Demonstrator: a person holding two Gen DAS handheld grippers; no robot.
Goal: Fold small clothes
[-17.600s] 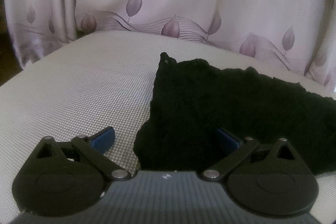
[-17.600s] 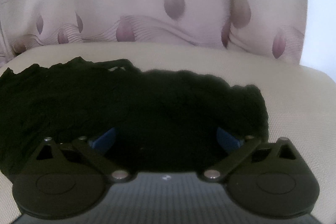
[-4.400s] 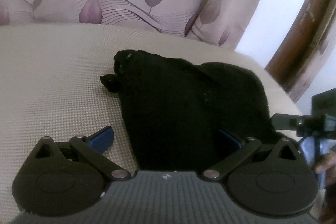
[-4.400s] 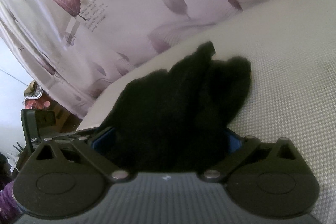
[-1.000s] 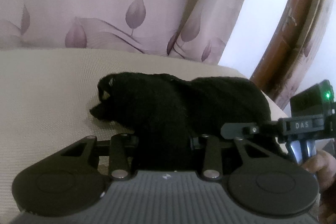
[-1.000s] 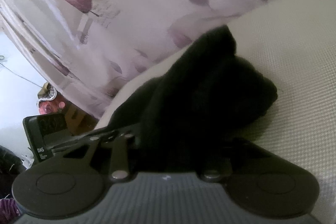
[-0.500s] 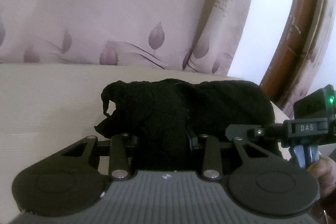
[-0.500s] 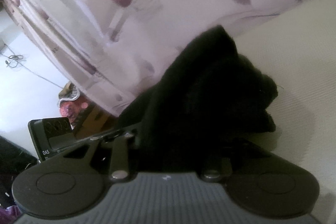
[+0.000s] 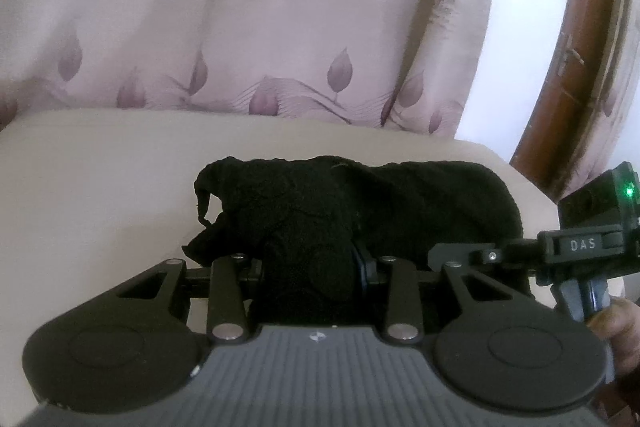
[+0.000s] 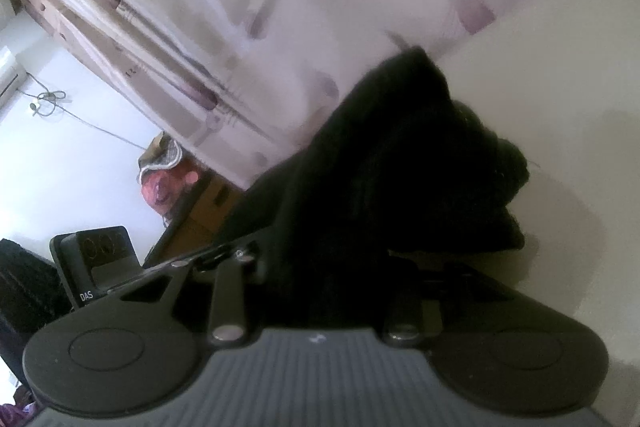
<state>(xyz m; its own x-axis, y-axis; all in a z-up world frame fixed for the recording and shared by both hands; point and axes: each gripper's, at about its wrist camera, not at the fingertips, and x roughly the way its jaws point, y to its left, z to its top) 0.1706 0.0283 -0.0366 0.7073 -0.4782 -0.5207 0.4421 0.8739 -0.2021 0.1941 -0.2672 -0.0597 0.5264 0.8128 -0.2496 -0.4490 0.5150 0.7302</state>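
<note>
Gripping the same black knitted garment (image 9: 360,211) from two ends: both grippers are clamped on bunched cloth. In the left wrist view, the left gripper (image 9: 308,269) sits low centre of frame, aimed somewhat downward over the beige cushion (image 9: 100,187); its linkage arms stand nearly parallel and a thick wad of black fabric fills the gap between the fingers. At the right edge of the same frame the right gripper (image 9: 452,253) comes in sideways, its "DAS" handle held by the person's hand (image 9: 618,331), green lamp lit.

In the right wrist view, the right gripper (image 10: 332,267) is also closed on fabric, and the scene is strongly rolled: the cushion (image 10: 560,87) runs up the right side of frame and the leaf-print curtain (image 10: 240,7) crosses the upper left. The left gripper's body shows at lower left.

Garment: folded bundle, long axis left to right across mid-frame in the left view, stretched between the two grips. Its free left end curls into a small drooping point. Whether the underside touches the cushion cannot be told.
</note>
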